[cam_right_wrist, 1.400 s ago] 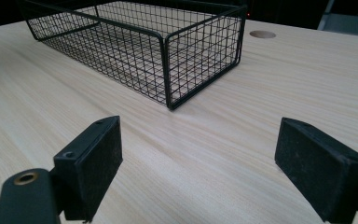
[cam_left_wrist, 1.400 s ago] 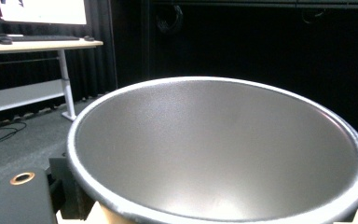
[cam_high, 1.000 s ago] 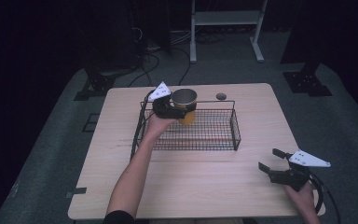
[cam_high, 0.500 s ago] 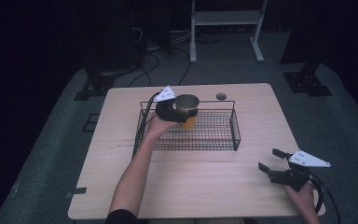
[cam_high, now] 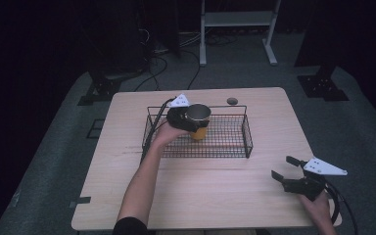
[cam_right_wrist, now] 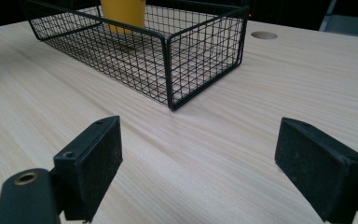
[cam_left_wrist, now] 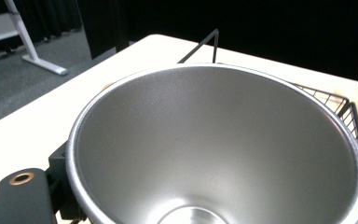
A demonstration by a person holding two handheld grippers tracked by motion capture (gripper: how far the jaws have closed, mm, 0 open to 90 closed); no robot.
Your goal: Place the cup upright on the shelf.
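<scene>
A yellow cup with a steel inside hangs upright within the black wire basket, toward its left back part. My left gripper is shut on the cup just under its rim. Whether the cup's base touches the basket floor I cannot tell. In the right gripper view the cup shows through the mesh of the basket. My right gripper stands open low over the table's right front corner, nothing between its jaws.
The basket stands mid-table toward the back of the light wooden table. A round cable hole lies behind the basket. A white desk frame and dark stands are on the floor beyond.
My left gripper has lowered the cup from above the basket's back rim down into the basket, slightly to the right. The right gripper has stayed put.
</scene>
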